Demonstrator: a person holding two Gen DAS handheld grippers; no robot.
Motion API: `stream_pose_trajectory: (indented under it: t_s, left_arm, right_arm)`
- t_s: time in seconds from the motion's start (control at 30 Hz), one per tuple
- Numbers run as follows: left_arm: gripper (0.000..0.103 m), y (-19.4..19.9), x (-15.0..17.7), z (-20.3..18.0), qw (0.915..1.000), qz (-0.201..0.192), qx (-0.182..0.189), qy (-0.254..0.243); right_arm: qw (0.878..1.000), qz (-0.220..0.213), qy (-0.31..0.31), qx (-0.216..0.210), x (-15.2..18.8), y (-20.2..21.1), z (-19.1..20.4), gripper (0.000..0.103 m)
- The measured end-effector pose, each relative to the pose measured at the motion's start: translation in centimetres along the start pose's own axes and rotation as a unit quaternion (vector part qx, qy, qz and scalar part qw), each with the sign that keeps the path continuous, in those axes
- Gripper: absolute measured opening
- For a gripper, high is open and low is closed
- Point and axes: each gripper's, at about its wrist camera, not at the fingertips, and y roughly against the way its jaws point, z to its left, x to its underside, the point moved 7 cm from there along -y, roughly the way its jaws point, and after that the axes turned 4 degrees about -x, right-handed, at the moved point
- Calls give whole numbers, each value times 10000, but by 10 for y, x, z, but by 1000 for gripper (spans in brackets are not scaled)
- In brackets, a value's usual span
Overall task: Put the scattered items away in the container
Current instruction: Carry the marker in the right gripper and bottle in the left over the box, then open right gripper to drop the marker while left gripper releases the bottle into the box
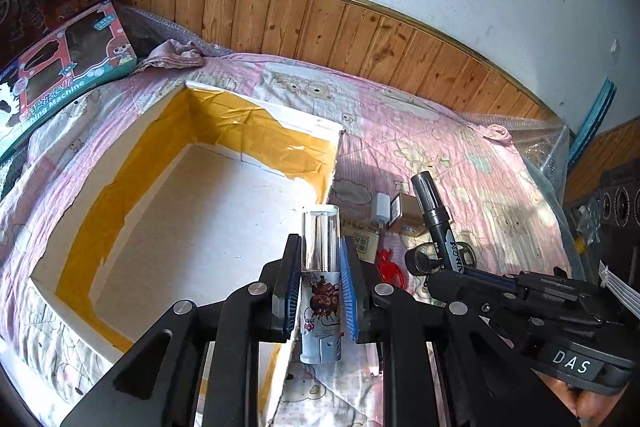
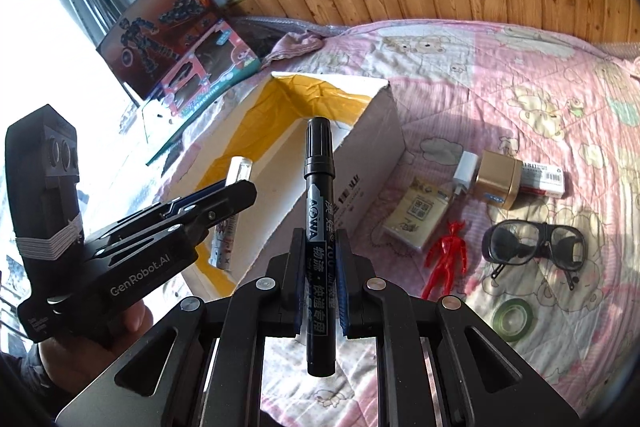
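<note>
- Toy boxes: two printed cartons at the far left, leaning by the wall beyond the quilt
- Cardboard box: open white container with yellow tape lining its inner walls, standing on the pink quilt; its floor is bare where visible
- Left gripper: clenched on a small tube with a clear cap and a printed label, held upright above the box's right-hand edge; in the right wrist view the same gripper shows over the box opening, tube between the fingers
- Right gripper: clamped around a black marker lettered AOWA, cap pointing away from the camera, held just beside the box's outer right wall; the left wrist view shows this marker tilted, right of the box
- Yellow packet: flat on the quilt near the box's right wall
- Red figurine: lying on the quilt just beside the packet
- White charger plug: touching a gold-coloured small box, with a white labelled carton behind it
- Safety glasses: dark-framed, on the quilt right of the figurine
- Tape roll: greenish, lying flat nearest the camera, well apart from the box
</note>
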Motion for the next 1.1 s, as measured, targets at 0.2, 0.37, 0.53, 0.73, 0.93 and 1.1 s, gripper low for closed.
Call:
stream_pose_trajectory:
  t_s: [0.2, 0.37, 0.53, 0.73, 0.93, 1.1]
  left_arm:
    - [20, -1, -10, 35, 9996, -33, -217, 193]
    - [20, -4, -12, 62, 9985, -1, -358, 409]
    - [20, -13, -9, 89, 9966, 173, -426, 678]
    - [20, -24, -6, 115, 9942, 365, -535, 859]
    - [20, -34, -6, 130, 9921, 533, -613, 955]
    - [20, -45, -6, 137, 9912, 656, -673, 936]
  right_arm:
    - [9977, 165, 542, 363, -16, -22, 27, 14]
    - [9951, 239, 858, 439, -27, -40, 49, 14]
    - [9926, 309, 1071, 475, -38, -58, 67, 14]
    - [9935, 392, 1048, 206, -52, -80, 84, 14]
    - [9941, 672, 850, -21, -55, -113, 87, 14]
    - [9927, 840, 855, 157, -53, -134, 80, 14]
